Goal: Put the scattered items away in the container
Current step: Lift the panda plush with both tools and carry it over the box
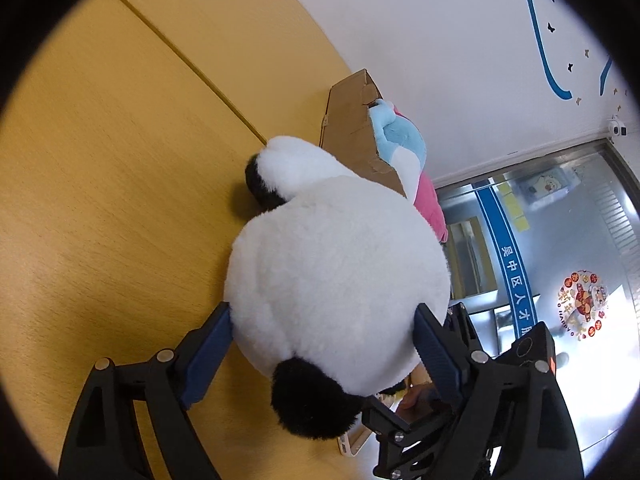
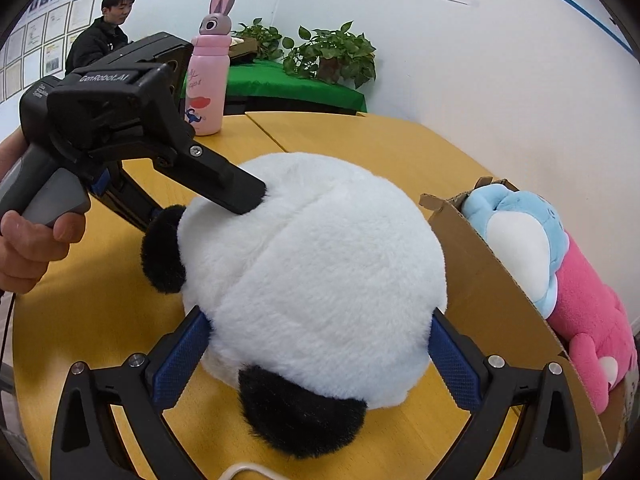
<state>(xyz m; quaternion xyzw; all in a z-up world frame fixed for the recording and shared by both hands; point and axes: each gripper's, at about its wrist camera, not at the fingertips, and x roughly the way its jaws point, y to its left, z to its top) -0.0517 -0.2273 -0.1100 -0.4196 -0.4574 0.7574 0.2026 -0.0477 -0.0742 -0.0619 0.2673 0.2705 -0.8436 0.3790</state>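
Observation:
A big white plush panda with black ears lies on the yellow table. My left gripper is shut on the panda's round head, one blue pad on each side. My right gripper is shut on the panda too, its pads pressed into the fur. The left gripper also shows in the right wrist view, at the panda's upper left. The cardboard box stands just beyond the panda and holds a blue-and-white plush and a pink plush. The box also shows in the right wrist view.
A pink rabbit-topped bottle stands at the table's far side. Potted plants sit on a green-covered surface by the white wall. A person sits at the back left. A white cable lies at the near table edge.

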